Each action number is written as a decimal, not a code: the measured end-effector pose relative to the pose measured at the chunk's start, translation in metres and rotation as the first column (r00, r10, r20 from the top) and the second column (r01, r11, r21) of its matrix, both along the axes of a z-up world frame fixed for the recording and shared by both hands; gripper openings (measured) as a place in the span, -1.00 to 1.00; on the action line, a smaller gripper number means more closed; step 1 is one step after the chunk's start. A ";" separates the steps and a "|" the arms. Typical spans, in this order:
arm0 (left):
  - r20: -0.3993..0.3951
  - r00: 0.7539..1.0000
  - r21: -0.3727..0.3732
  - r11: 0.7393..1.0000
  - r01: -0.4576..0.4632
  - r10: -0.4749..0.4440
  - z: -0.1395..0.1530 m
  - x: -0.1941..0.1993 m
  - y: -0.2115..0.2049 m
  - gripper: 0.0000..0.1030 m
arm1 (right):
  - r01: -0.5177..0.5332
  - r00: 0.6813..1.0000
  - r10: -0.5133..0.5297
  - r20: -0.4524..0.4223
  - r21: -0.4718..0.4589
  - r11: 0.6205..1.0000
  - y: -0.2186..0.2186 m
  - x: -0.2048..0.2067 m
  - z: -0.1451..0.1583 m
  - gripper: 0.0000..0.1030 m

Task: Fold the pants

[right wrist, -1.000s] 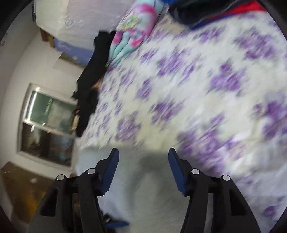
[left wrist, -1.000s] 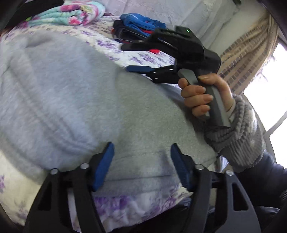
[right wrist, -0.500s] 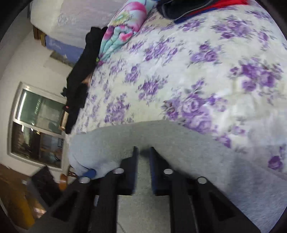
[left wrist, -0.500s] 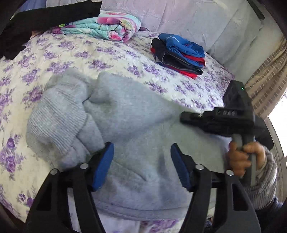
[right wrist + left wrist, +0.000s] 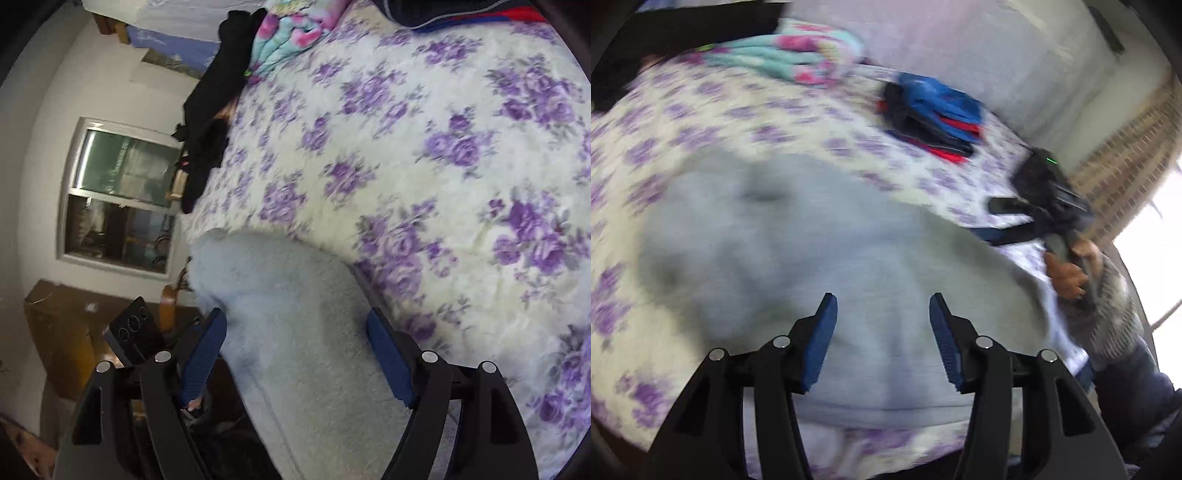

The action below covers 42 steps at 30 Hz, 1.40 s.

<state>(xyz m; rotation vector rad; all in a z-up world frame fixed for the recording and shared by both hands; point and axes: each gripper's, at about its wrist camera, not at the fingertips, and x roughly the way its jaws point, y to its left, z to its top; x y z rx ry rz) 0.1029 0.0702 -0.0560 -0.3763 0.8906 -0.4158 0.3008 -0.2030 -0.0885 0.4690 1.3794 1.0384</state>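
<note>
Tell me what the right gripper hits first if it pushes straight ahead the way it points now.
Probably the grey pants: they lie between the right gripper's opening fingers, unpressed, and stretch ahead of them. Depth is unclear.

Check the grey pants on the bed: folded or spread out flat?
Folded, at least partly. The grey pants lie as a compact, thick bundle on the floral bedspread, no separate legs showing. Blur hides how neat the fold is.

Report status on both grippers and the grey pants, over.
Left gripper closing, nothing pinched, above the grey fleece pants. Right gripper opening, jaws astride the pants, pads clear. Pants bunched on the purple-flowered bedspread. Nothing in the way.
</note>
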 end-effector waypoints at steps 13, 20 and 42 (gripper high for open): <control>-0.041 0.972 0.091 0.968 0.234 -0.231 -0.044 -0.004 -0.077 0.22 | -0.028 0.993 0.025 0.120 0.018 0.999 0.006 -0.080 0.004 0.71; -0.005 0.971 0.119 0.964 0.238 -0.239 -0.046 -0.009 -0.081 0.31 | 0.015 0.944 0.017 0.331 -0.094 0.995 0.020 -0.065 0.018 0.78; 0.001 0.974 0.044 0.973 0.225 -0.225 -0.045 -0.024 -0.065 0.39 | 0.297 0.950 -0.265 -0.167 0.212 0.931 -0.002 0.035 -0.036 0.82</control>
